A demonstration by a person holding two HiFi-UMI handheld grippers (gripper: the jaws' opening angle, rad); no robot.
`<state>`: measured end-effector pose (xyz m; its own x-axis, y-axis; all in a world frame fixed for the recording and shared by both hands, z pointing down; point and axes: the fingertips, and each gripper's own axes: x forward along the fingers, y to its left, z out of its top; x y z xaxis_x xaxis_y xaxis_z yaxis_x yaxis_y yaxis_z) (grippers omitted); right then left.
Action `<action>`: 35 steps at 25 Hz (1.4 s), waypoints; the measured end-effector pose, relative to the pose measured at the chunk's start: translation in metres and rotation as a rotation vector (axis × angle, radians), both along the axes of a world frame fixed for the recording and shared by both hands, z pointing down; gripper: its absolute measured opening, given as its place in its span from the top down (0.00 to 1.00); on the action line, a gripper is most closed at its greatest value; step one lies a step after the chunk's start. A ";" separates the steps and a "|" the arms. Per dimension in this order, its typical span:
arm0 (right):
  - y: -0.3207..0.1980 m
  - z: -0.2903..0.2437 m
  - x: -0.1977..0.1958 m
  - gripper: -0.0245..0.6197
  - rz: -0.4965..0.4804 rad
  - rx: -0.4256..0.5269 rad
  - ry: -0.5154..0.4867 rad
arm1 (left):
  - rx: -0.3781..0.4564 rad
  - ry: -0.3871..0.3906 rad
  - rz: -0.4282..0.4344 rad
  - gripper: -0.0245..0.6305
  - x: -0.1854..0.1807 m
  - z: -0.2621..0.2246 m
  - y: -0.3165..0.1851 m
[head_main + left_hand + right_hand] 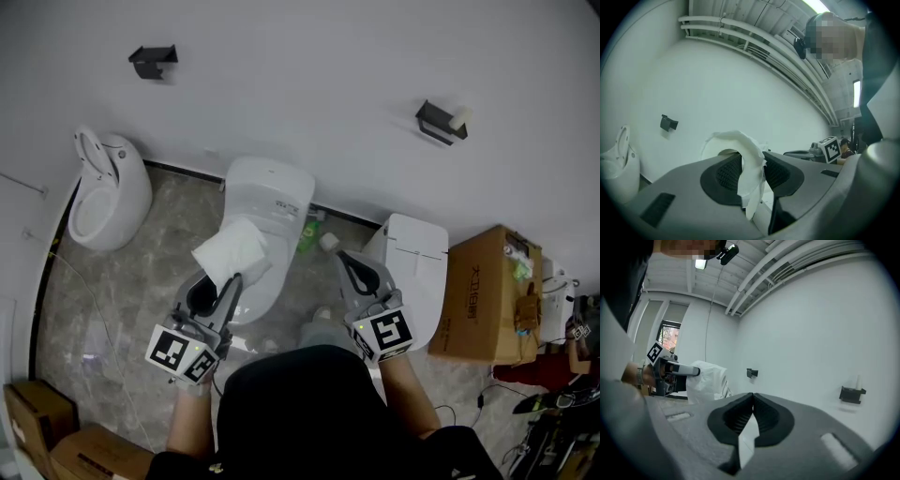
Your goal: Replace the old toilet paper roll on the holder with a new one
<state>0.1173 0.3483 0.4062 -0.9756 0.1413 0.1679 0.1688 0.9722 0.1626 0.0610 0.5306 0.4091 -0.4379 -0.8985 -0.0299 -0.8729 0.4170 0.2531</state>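
My left gripper is shut on a white toilet paper roll with loose, crumpled outer sheets, held over the middle toilet. In the left gripper view the roll sits past the jaws, and a sheet of it hangs pinched at the left gripper. My right gripper is shut with nothing visibly held; in its own view the right gripper has its tips touching. A black wall holder at the upper right carries a pale tube. A second black holder at the upper left is bare.
A white toilet stands under the roll, another toilet to its right, and a urinal-like bowl to the left. Cardboard boxes stand at the right and more boxes at the lower left. A green bottle lies by the wall.
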 end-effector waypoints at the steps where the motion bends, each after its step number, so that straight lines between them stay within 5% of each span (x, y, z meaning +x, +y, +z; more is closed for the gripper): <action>1: -0.001 0.002 -0.004 0.96 0.001 0.001 0.003 | -0.001 0.003 0.000 0.75 -0.003 0.002 0.000; 14: -0.070 0.023 -0.083 0.96 -0.050 -0.037 0.019 | -0.037 0.023 -0.046 0.75 -0.064 0.020 -0.062; 35: -0.265 0.037 -0.243 0.96 -0.235 -0.095 0.060 | -0.030 0.110 -0.200 0.75 -0.199 0.022 -0.264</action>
